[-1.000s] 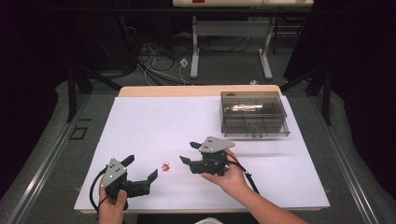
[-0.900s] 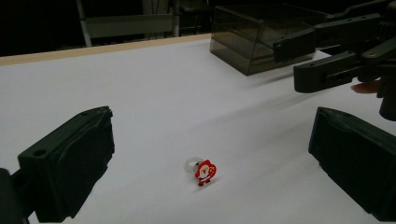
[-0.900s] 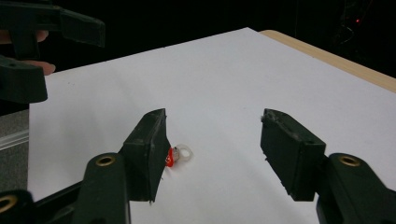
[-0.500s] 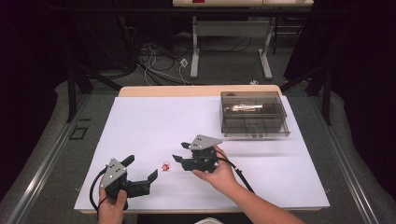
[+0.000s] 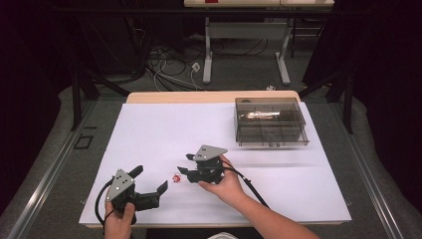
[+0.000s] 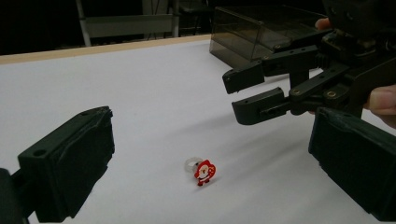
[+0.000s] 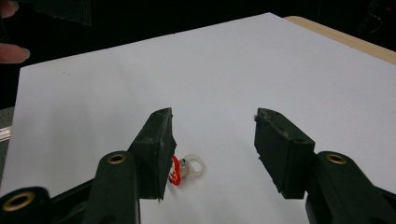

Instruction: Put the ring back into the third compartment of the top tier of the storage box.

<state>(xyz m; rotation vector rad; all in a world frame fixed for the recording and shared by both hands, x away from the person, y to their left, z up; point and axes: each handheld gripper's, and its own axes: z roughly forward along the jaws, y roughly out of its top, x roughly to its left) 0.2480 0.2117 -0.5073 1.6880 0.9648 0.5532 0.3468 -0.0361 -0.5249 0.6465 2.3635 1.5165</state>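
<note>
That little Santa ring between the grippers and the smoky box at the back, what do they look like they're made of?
Santa ring: the band looks like translucent, milky plastic, and the figure like glossy red-and-white moulded plastic or rubber; which one is unclear. Box: probably rigid smoke-tinted clear plastic, since the dividers and something pale inside show through its walls and the lid catches a sharp glare.

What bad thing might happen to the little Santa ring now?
The Santa ring is tiny and lies loose on the white sheet. It sits close by one jaw of the open right gripper, not midway, so closing may nudge it away rather than pinch it. The open left gripper waits close by, so the two grippers might bump.
</note>
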